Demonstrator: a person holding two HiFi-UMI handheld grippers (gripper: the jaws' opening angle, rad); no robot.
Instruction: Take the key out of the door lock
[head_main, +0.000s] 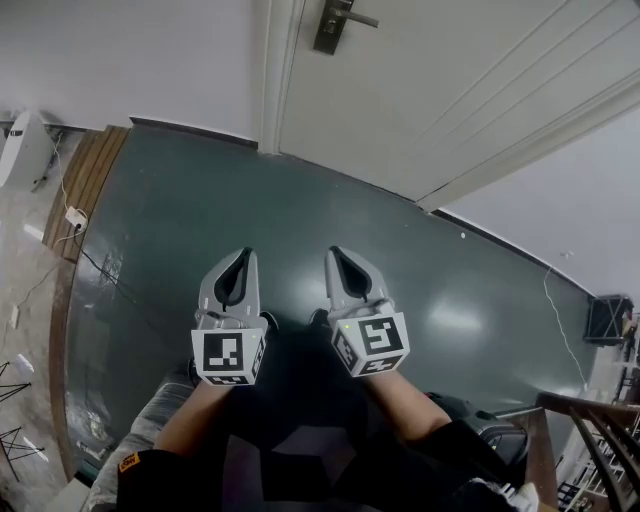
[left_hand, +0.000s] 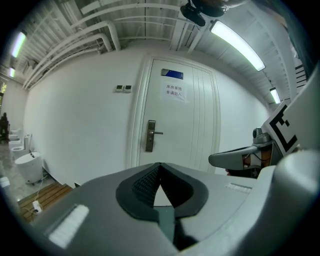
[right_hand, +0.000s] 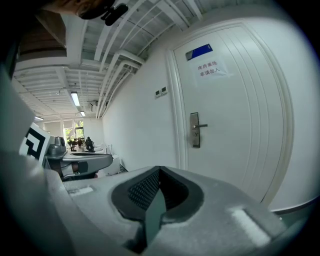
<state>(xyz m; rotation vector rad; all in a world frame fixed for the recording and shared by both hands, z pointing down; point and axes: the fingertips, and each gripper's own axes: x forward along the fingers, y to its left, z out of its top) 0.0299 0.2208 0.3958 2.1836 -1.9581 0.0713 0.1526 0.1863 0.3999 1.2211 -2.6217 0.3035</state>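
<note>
The white door (head_main: 480, 90) stands shut ahead of me, with its metal lock plate and lever handle (head_main: 332, 25) near its left edge. The same lock plate shows in the left gripper view (left_hand: 150, 135) and the right gripper view (right_hand: 194, 130). From this distance I cannot make out a key. My left gripper (head_main: 245, 253) and right gripper (head_main: 335, 250) are held side by side over the dark green floor (head_main: 300, 210), well short of the door. Both point at the door. Each is shut with nothing between its jaws, as its own view shows (left_hand: 159, 165) (right_hand: 159, 169).
A white rounded fixture (head_main: 22, 148) stands at the far left by a strip of wooden flooring (head_main: 88, 175), with a cable and plug (head_main: 75, 215) lying there. A wooden stair railing (head_main: 590, 430) is at the lower right, a black box (head_main: 607, 318) beyond it.
</note>
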